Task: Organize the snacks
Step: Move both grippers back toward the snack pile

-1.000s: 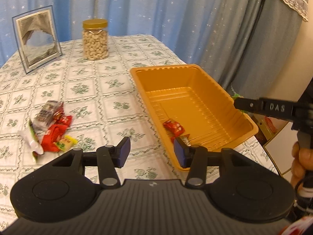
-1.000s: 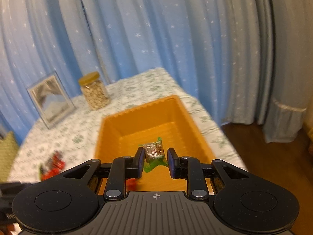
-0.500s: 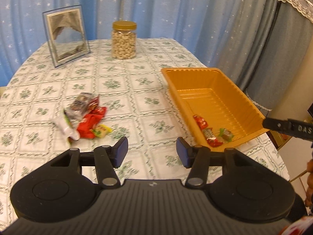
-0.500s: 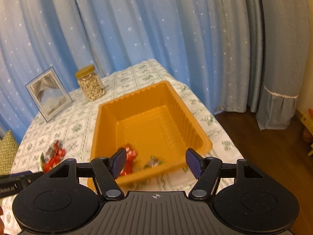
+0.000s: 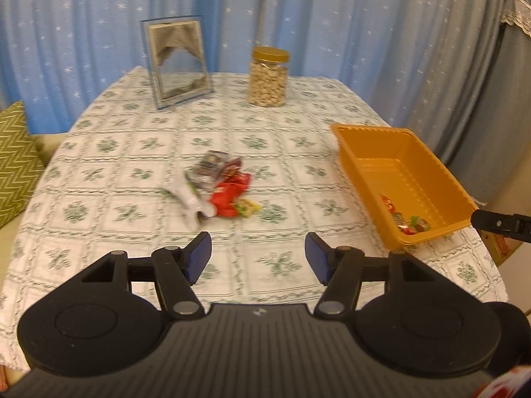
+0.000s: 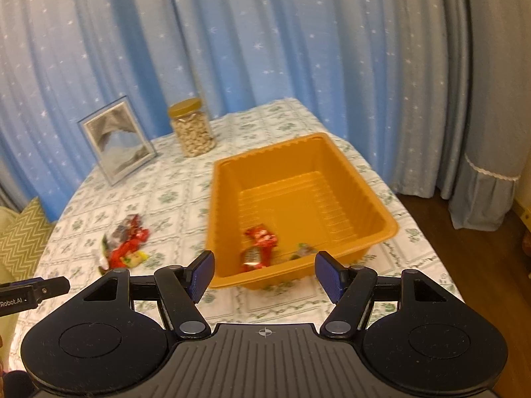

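Observation:
An orange tray [image 5: 365, 132] stands at the table's right edge; it also shows in the right wrist view [image 6: 298, 142]. Three wrapped snacks [image 6: 259, 245] lie at its near end, seen too in the left wrist view [image 5: 406, 222]. A pile of snack packets [image 5: 220, 187] lies mid-table, also in the right wrist view [image 6: 124, 242]. My left gripper [image 5: 258, 260] is open and empty, held above the table's near side. My right gripper [image 6: 264, 275] is open and empty, above the tray's near rim.
A jar of nuts [image 5: 268, 76] and a framed picture [image 5: 177, 63] stand at the back of the table. Blue curtains hang behind. A green cushion [image 5: 13, 162] is at the left. The table edge and wooden floor [image 6: 441, 219] are to the right.
My right gripper opened and dropped the green-wrapped snack into the tray, then drew back. My left gripper swung left and back, toward the snack pile.

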A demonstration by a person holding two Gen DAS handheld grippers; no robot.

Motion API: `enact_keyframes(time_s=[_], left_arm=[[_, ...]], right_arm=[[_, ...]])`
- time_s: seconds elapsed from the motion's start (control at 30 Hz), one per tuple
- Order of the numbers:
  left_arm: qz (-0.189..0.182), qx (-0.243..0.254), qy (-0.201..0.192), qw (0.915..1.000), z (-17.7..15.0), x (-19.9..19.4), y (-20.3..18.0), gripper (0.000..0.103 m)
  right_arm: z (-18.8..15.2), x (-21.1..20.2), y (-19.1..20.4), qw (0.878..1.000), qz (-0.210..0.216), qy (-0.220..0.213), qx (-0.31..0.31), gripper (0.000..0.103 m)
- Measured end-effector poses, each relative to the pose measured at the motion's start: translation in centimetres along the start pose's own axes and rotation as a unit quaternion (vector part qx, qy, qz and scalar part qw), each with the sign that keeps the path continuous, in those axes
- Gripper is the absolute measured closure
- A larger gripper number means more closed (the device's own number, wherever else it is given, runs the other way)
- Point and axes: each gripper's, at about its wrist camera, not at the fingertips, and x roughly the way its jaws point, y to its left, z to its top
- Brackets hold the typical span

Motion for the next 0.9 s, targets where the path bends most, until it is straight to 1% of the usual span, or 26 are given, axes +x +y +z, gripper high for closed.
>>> enact_keyframes(time_s=[0.23, 0.5, 0.9], left_arm=[[0.026, -0.021, -0.008, 0.9994, -0.1, -1.1, 2.7, 0.044], [0.049, -0.039, -0.013, 0.9979, 0.1, -1.6, 5.1, 0.044], [0.076, -0.057, -0.009, 0.9955, 0.3, -1.0, 7.9, 0.041]], right_arm=[[-0.2, 0.3, 2.8, 1.000, 0.017, 0.004, -0.025, 0.036], [-0.3, 1.2, 5.7, 0.998, 0.034, 0.011, -0.054, 0.036], [-0.3, 3.3, 9.1, 0.995, 0.055, 0.021, -0.084, 0.036]])
